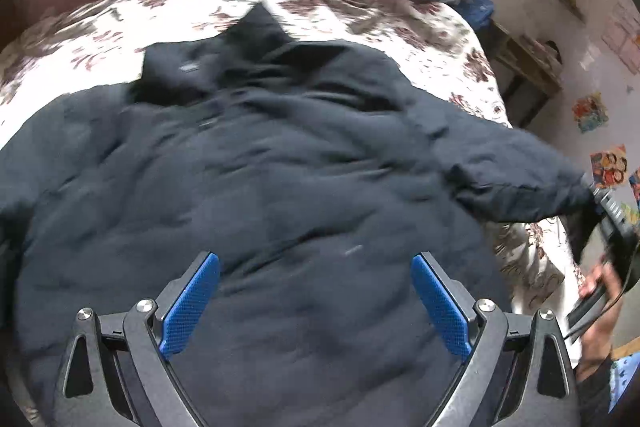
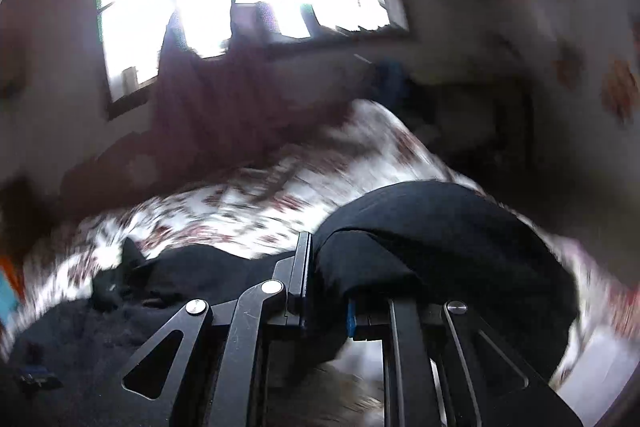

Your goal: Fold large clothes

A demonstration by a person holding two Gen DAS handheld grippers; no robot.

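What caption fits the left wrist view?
Open left gripper above the dark jacket on a floral bedspread; right gripper holds its sleeve.

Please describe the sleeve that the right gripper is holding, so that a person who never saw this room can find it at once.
Start at the bed with the floral sheet, where a dark navy padded jacket lies spread flat. Its sleeve reaches out past the bed's edge on the window side, its cuff clamped in the right gripper. Unlike the rest of the jacket, it is lifted off the sheet.
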